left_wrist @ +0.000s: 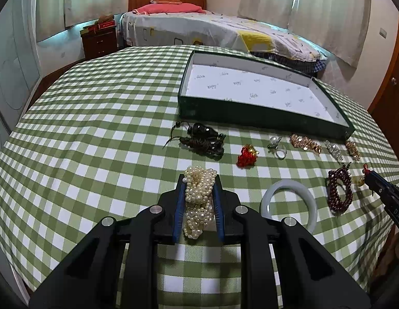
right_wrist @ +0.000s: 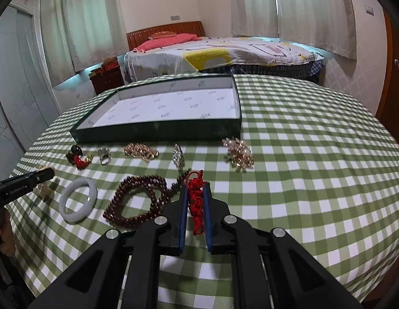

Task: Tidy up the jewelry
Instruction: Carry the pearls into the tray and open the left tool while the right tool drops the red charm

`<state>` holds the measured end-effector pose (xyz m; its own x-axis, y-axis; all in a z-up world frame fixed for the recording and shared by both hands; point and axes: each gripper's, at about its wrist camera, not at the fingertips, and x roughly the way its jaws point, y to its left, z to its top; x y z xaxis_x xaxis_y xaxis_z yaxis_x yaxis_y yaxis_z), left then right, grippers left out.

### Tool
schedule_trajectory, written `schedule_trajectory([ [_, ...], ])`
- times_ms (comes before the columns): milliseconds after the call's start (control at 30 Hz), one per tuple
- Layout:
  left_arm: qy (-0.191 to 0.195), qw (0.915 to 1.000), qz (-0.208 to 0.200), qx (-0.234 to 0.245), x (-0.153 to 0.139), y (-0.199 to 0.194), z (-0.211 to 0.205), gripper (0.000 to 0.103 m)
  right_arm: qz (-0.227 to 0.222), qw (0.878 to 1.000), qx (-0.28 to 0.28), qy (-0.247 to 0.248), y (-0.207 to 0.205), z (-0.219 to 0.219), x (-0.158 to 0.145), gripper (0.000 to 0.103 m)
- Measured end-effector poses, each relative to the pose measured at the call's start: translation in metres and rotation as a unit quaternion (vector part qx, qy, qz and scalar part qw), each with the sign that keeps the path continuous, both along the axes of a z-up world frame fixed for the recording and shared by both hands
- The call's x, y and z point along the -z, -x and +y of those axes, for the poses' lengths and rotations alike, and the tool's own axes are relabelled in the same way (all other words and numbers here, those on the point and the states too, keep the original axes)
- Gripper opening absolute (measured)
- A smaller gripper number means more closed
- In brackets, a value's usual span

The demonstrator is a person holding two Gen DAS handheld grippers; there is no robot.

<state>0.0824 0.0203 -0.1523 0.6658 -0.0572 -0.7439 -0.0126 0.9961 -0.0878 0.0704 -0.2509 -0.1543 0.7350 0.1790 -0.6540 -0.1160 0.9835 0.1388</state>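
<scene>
My left gripper (left_wrist: 199, 180) is shut on a bunch of cream pearls (left_wrist: 199, 200), held just above the checked cloth. My right gripper (right_wrist: 195, 188) is shut on a red knotted cord piece (right_wrist: 195, 200), near the dark red bead bracelet (right_wrist: 140, 200). The open dark green box (left_wrist: 264, 117) with a white printed lining stands behind the jewelry row; it also shows in the right wrist view (right_wrist: 158, 128). The right gripper shows at the right edge of the left wrist view (left_wrist: 369, 177).
On the green checked tablecloth (left_wrist: 96, 128) lie a black bead and cord piece (left_wrist: 204, 141), a red ornament (left_wrist: 247, 155), rings (left_wrist: 276, 146), gold pieces (left_wrist: 305, 144), a crystal piece (left_wrist: 333, 149), a white jade bangle (left_wrist: 289, 206). A bed stands beyond.
</scene>
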Motion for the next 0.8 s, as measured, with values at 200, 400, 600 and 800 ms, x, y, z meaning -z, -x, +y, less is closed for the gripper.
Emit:
schedule_trajectory([
  [200,0.008,0.9999,-0.011,0.002,-0.012,-0.006,-0.002,0.02,-0.021,1.0,-0.004,-0.008,-0.004,0.003,-0.016,0.012],
  [400,0.005,0.9995,-0.03,0.011,-0.031,-0.025,-0.009,0.02,-0.052,0.998,0.001,-0.018,-0.023,0.001,-0.039,0.012],
  [600,0.006,0.9982,-0.053,0.026,-0.048,-0.065,-0.024,0.02,-0.072,0.997,0.008,-0.024,-0.06,-0.001,-0.053,0.012],
  [800,0.005,0.9973,-0.066,0.031,-0.049,-0.119,-0.038,0.02,-0.075,0.997,0.011,-0.023,-0.102,0.0,-0.054,0.012],
])
